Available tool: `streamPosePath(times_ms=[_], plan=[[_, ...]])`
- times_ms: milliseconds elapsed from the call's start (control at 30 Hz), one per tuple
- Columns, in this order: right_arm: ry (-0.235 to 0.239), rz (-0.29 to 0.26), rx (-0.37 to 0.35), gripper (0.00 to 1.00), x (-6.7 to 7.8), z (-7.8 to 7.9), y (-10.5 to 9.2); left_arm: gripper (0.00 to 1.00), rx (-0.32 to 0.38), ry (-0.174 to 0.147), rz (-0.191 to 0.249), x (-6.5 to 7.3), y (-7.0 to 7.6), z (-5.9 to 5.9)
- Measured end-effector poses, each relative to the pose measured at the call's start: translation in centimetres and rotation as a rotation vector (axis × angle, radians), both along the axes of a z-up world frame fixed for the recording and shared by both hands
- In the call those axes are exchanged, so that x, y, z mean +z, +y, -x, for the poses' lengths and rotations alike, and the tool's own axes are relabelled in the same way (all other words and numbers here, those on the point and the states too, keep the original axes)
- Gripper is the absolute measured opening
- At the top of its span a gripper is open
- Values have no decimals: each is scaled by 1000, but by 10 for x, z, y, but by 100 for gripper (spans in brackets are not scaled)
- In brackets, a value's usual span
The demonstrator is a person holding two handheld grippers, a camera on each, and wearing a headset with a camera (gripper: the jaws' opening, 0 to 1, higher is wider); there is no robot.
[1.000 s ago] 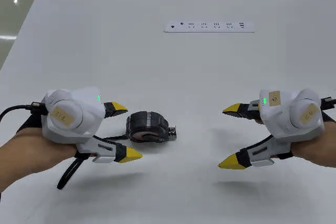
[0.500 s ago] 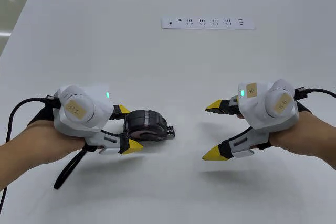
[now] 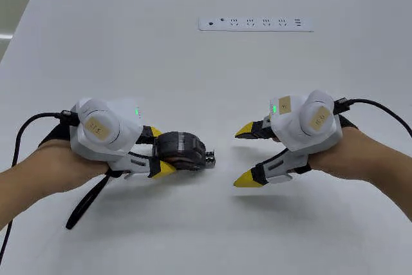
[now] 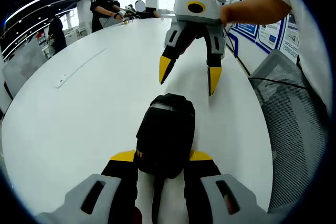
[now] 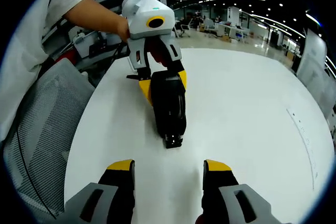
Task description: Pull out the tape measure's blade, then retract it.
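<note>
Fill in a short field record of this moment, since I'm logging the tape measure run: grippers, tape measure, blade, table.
left gripper: shut on the tape measure, one jaw on each side of its case
right gripper: open, facing the blade hook, apart from it
tape measure: black, lying on the white table
blade: not pulled out, hook at the case mouth
also on table: white power strip, far side

The left gripper's (image 3: 160, 151) fingers (image 3: 161, 169) hide the tape measure's (image 3: 187, 151) rear end and part of its sides.
</note>
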State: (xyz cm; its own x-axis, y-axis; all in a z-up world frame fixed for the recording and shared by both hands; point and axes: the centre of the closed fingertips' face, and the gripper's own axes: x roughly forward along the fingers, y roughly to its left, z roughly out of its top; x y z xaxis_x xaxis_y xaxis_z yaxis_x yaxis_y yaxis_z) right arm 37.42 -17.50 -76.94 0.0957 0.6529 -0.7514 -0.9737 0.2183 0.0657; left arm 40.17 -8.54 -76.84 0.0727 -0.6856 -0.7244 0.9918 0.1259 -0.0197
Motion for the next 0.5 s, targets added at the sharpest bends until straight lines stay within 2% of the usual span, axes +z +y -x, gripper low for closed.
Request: streamPosePath(times_ms=[133, 200, 500], plan=[[3, 16, 25, 44, -6, -3, 7, 28, -2, 5, -4, 0, 0, 0], [16, 3, 24, 41, -7, -4, 12, 28, -4, 4, -7, 0, 0, 0], [14, 1, 25, 32, -16, -9, 23, 28, -5, 1, -8, 0, 0, 0]])
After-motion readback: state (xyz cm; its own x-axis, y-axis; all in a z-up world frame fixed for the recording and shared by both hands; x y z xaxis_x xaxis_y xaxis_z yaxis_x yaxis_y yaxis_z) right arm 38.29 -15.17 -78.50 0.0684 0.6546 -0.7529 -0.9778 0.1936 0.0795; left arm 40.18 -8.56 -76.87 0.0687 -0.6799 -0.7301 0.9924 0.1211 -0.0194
